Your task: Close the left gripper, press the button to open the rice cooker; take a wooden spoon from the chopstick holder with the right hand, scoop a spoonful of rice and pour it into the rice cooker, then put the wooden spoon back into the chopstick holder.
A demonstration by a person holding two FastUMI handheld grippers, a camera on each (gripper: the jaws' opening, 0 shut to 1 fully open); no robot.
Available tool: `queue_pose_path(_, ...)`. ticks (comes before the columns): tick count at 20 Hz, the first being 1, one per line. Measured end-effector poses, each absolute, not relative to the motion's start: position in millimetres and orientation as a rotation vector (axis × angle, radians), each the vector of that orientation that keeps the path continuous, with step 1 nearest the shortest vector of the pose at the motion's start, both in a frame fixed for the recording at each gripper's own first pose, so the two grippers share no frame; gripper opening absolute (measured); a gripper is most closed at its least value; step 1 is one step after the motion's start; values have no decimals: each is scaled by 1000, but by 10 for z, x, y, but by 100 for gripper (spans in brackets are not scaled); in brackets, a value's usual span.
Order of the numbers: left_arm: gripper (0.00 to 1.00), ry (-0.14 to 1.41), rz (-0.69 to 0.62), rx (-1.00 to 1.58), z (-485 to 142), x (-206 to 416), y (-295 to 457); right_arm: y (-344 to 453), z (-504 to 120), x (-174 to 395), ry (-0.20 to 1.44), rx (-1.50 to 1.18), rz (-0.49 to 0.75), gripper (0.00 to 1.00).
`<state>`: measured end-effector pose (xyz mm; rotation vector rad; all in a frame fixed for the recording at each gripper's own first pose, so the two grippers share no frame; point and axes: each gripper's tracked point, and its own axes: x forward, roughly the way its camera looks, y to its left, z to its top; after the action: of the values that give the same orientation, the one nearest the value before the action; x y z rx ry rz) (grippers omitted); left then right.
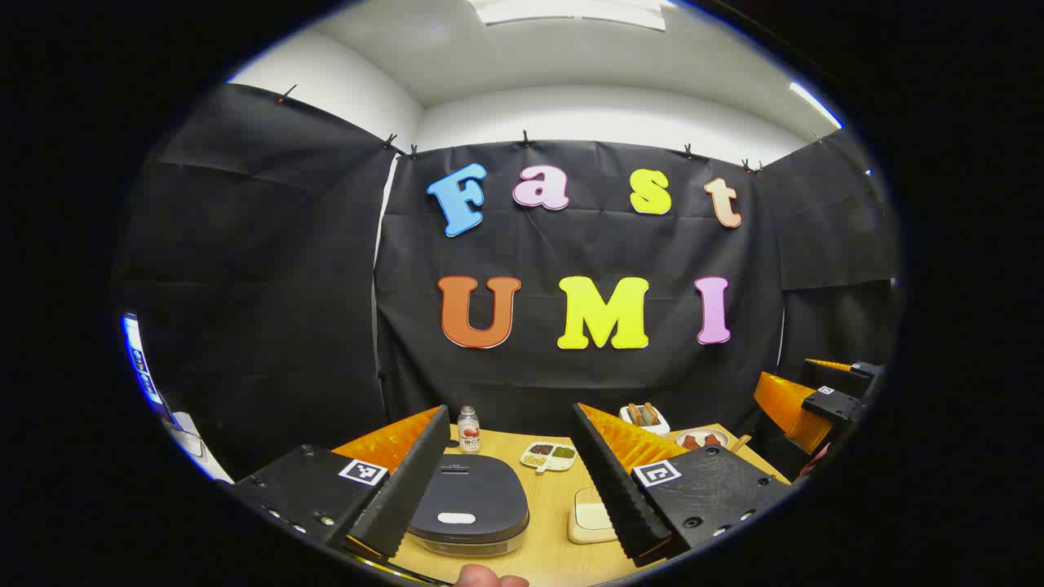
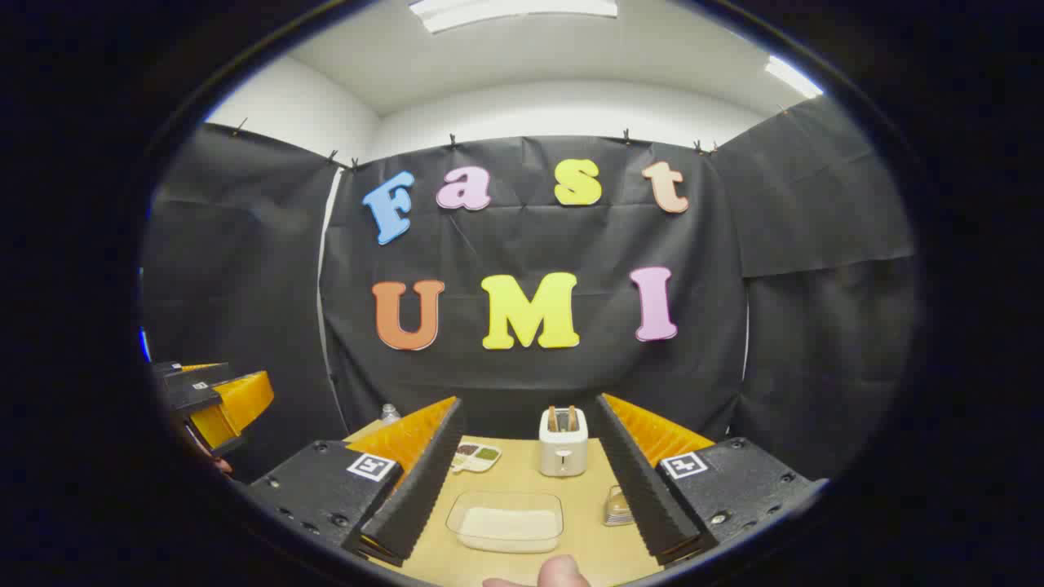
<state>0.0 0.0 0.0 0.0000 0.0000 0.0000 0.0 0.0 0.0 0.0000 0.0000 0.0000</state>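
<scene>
The left gripper [image 1: 510,481] stands released, its jaws spread wide and holding nothing. The rice cooker [image 1: 466,505] sits on the desk [image 1: 555,522] straight ahead of it and below, framed in the gap between the two fingers but lying closer to the left finger than the right. The lid is down. A pale oval patch [image 1: 456,518] shows on the lid's near edge; I judge this to be the opening button, though it is too small to be sure. That is the relation the first move turns on: the button lies forward and down from the left gripper, slightly to its left, so the jaws need to be brought together and the tips lowered onto that near edge.

The right gripper [image 2: 530,497] is likewise released and empty. Directly ahead of it and below, between its fingers, lies a clear tray of rice [image 2: 506,522], its long side running across the view. The chopstick holder and the wooden spoon cannot be picked out with certainty; a small ribbed container [image 2: 617,507] just inside the right finger may be the holder.

From the left gripper view the right gripper [image 1: 816,395] appears off to the right, well apart from the cooker, so the left one is clearly nearer the button.
</scene>
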Motion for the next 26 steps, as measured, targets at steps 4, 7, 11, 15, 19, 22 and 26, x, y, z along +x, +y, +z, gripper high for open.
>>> queue_pose_path(4,94,-2,17,-1,-8,-10,64,30,34,15,-13,-8,7,100)
queue_pose_path(7,94,0,25,0,-26,7,84,64,12,24,-8,-8,15,100)
queue_pose_path(11,94,0,39,3,-16,-4,129,58,19,53,-10,-8,21,100)
queue_pose_path(15,94,5,58,10,-55,2,184,60,-50,100,5,-4,28,100)
queue_pose_path(19,94,10,76,17,-77,26,197,45,-96,149,19,-3,32,100)
queue_pose_path(22,94,25,87,2,-93,30,214,56,-154,201,33,10,47,98)
queue_pose_path(26,94,50,113,6,-194,-15,292,-11,-209,253,48,3,51,100)
